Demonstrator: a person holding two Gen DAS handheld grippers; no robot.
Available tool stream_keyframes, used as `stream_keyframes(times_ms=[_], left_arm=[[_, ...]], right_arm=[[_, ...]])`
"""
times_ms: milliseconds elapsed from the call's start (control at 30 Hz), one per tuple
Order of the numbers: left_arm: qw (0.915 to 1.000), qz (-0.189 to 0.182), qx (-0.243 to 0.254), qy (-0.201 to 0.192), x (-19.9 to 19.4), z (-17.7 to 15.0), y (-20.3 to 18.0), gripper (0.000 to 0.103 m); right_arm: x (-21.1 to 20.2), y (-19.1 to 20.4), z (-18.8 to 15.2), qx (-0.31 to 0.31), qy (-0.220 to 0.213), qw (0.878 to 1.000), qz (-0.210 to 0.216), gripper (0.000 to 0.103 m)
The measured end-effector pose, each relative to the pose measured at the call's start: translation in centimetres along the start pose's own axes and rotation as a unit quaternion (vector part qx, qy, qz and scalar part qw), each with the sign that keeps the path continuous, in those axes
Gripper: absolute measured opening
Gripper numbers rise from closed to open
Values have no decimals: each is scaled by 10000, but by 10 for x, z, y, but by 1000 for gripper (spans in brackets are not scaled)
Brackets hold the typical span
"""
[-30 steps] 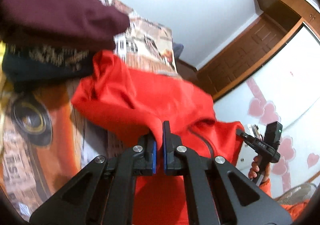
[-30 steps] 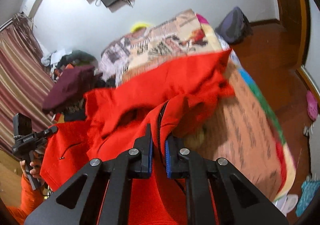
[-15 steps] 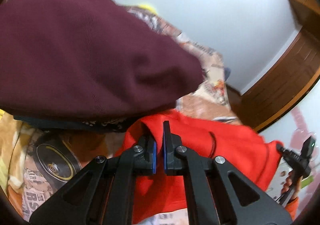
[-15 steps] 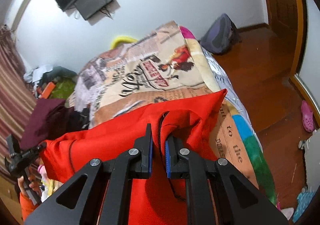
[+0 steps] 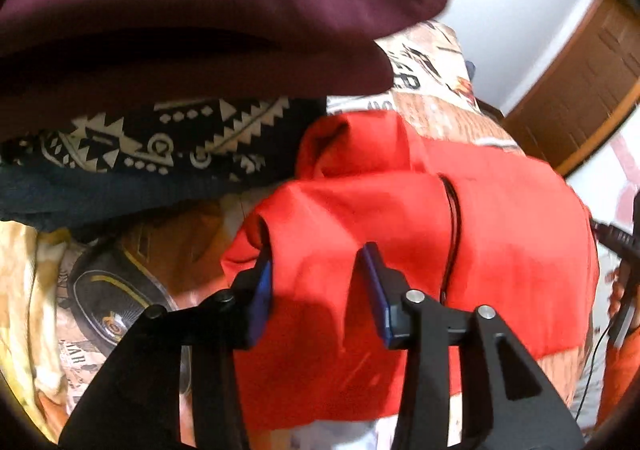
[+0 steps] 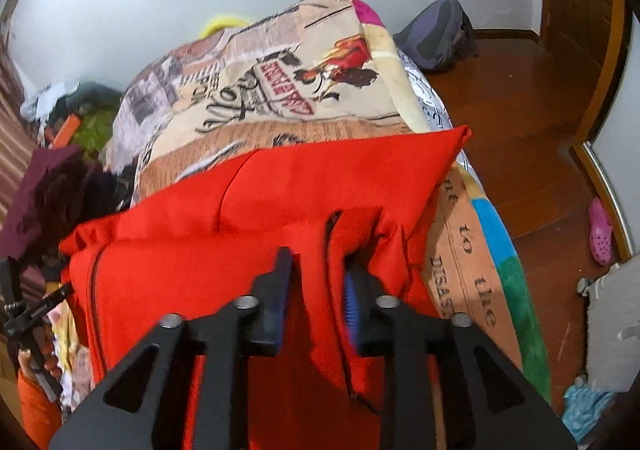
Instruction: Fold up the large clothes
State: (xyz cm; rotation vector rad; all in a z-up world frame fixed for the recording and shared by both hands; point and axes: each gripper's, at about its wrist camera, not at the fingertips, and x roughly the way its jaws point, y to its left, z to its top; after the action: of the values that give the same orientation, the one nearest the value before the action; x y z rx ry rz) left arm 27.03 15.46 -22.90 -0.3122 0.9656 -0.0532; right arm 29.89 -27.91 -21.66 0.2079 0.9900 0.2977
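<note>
Now both opening: left hand-held gripper and right hand-held gripper, red jacket cloth between the pads, loose. Folded on the bed, mid frame, beside maroon clothes upper left.

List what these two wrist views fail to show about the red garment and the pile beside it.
- Red garment, left wrist view: near edge hidden behind the left gripper, whose jaws are opening.
- Same garment, right wrist view: lower part cut off by the frame and the right gripper, also opening.
- Maroon garment: blurred, cut off at the top.
- Patterned dark cloth: mostly buried under the maroon one.
</note>
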Motion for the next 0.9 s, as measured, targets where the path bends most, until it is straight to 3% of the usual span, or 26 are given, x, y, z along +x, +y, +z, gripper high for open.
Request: stream_keyframes(times_ms=[67, 200, 400, 600, 800, 867, 900], left_arm=[[9999, 35, 121, 36, -3, -9, 0, 51], [9997, 3, 150, 175, -4, -29, 7, 54], [9977, -406, -352, 406, 6, -58, 22, 58], [9901, -865, -1002, 469, 8, -81, 40, 60], [9870, -1147, -1001, 510, -4, -92, 36, 60], [9895, -1114, -772, 499, -7, -93, 24, 46], [9910, -1063, -631, 518, -8, -93, 16, 33]], right_arm=[[-9, 1, -5, -49, 13, 10000, -75, 46], [-23, -2, -19, -113, 69, 9999, -85, 50], [-31, -19, -42, 206, 228, 9995, 70, 53], [-21, -28, -60, 484, 455, 9975, 256, 54], [-17, -19, -72, 281, 364, 9983, 352, 54], [-19, -16, -74, 278, 348, 9980, 460, 47], [-21, -15, -75, 267, 334, 9978, 500, 32]])
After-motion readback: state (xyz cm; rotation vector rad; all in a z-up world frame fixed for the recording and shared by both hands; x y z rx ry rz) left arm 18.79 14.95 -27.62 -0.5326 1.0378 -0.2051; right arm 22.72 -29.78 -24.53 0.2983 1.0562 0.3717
